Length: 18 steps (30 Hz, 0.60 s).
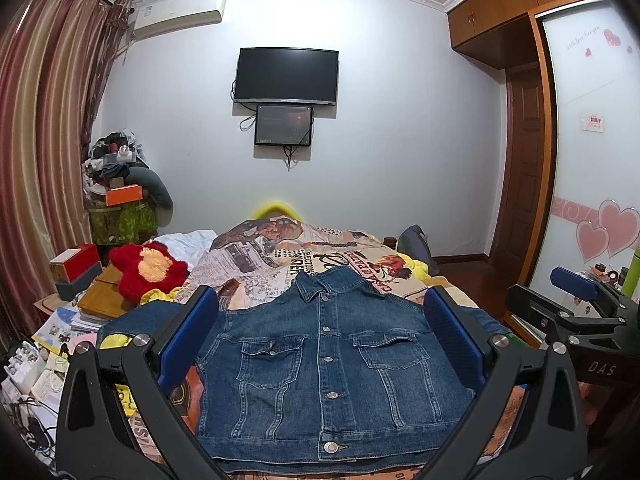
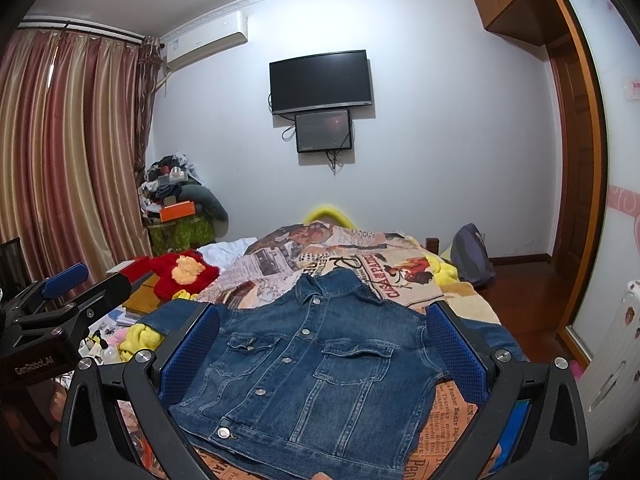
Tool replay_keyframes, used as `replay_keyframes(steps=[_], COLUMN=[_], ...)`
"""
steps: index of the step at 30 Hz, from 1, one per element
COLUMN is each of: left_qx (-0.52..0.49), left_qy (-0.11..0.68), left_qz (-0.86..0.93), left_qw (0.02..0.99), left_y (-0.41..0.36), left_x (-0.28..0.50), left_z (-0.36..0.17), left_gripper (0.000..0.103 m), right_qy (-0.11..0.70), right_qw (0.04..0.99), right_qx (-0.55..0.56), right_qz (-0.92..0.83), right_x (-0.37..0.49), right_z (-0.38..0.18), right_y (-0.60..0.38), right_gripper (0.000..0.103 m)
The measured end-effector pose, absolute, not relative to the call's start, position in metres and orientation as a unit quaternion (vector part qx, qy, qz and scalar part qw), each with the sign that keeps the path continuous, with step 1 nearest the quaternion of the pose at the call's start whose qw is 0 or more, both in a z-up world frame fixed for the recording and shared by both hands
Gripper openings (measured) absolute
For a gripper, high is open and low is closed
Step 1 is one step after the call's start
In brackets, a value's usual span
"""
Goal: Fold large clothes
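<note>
You've got both jaws spread wide, left gripper (image 1: 320, 344) and right gripper (image 2: 324, 352) hovering empty over the denim jacket (image 1: 320, 368) lying buttoned, flat on the bed (image 1: 360, 264), probably lined up for grabbing.

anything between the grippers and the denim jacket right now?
Nothing visible. The denim jacket lies flat and buttoned on the bed, directly ahead of the open left gripper and open right gripper, with no object on top.

I count one denim jacket (image 1: 324, 364) on one bed (image 1: 452, 288), with five metal buttons and two chest pockets showing. I hold two grippers, left (image 1: 320, 336) and right (image 2: 324, 344). Two screens hang on the wall, one air conditioner (image 1: 180, 12) above.
</note>
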<state>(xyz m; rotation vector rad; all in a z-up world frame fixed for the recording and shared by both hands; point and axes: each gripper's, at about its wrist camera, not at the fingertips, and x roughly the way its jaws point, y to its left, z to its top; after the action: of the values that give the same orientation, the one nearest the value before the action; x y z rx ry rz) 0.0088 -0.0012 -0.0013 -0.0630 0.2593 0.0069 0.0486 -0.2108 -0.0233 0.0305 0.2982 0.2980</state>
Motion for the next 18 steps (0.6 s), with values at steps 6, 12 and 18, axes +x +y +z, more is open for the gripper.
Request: replay_keyframes(steps=[6, 12, 18], left_qx=[-0.032, -0.050, -0.068], left_qy=[0.134, 0.148, 0.176], left_qz=[0.007, 0.015, 0.038], left_qw=[0.990, 0.988, 0.981], left_y=[0.001, 0.013, 0.037], left_x=[0.015, 0.033, 0.065], left_z=[-0.004, -0.014, -0.032], left_gripper=[0.103, 0.103, 0.103], right_qy=[0.157, 0.170, 0.186], right_qw=[0.976, 0.974, 0.971], right_qx=[0.013, 0.012, 0.010], right_qz=[0.150, 0.149, 0.149], right_x=[0.059, 0.079, 0.119], right_z=[-0.028, -0.031, -0.037], right_y=[-0.207, -0.201, -0.188], right_gripper=[0.103, 0.103, 0.103])
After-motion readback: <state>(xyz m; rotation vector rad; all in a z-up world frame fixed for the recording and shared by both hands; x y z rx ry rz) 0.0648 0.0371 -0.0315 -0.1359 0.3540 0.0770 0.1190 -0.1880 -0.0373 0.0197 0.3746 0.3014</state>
